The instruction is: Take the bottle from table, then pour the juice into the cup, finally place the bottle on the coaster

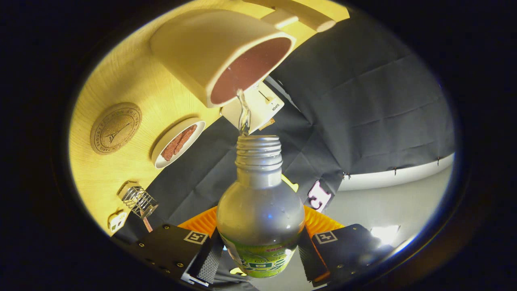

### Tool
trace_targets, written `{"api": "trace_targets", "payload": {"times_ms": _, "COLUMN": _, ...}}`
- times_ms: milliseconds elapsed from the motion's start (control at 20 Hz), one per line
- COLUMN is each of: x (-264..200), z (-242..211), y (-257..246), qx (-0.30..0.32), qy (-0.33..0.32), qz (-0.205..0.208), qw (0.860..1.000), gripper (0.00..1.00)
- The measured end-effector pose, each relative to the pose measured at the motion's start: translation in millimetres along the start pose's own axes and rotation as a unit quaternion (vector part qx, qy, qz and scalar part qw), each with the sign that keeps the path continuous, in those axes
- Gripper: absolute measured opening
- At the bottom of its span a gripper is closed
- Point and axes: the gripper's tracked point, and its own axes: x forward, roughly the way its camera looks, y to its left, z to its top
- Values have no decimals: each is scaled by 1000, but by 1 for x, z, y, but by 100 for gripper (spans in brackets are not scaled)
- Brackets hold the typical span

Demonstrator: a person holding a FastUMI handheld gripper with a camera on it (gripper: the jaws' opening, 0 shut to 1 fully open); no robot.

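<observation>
Pale wood bench [121, 81] tilts across my camera, running from about 7 o'clock up to 12, with the booth's black cloth wall [363, 101] filling the side from 1 to 4 o'clock and a light floor [383, 206] below it. I have the claw [260, 258] clamped on the bottle [260, 210]: both fingers press against its lower body, one on each side, just above the green label. The bottle is clear, its cap is off, and its threaded neck points straight ahead of the fingers toward 12 o'clock. A thin stream of clear liquid [243, 115] leaves the mouth and reaches the rim of the cup [218, 52], a cream cup with a reddish-brown inside that sits just beyond the bottle's neck. At roughly 10 o'clock from the bottle lies the round cork coaster [116, 128], bare, well apart from the cup. Between the coaster and the bottle sits a small white dish [177, 142] with reddish strips in it. Nearer me, at about 8 o'clock, stands a small wire rack [138, 199] with a little white object [117, 220] beside it. A white box [258, 107] sits just behind the stream, under the cup's lip. I cannot tell how much liquid the cup holds.
</observation>
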Motion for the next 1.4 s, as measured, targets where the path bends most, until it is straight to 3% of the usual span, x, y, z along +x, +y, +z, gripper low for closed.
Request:
{"api": "trace_targets", "payload": {"times_ms": 900, "x": 0, "z": 30, "y": -19, "qx": -100, "qy": -50, "qz": -58, "qw": 992, "gripper": 80}}
{"api": "trace_targets", "payload": {"times_ms": 1150, "x": -1, "z": 32, "y": -17, "qx": -89, "qy": -50, "qz": -56, "qw": 993, "gripper": 80}}
{"api": "trace_targets", "payload": {"times_ms": 1400, "x": -4, "z": 31, "y": -6, "qx": -33, "qy": -40, "qz": -20, "qw": 998, "gripper": 80}}
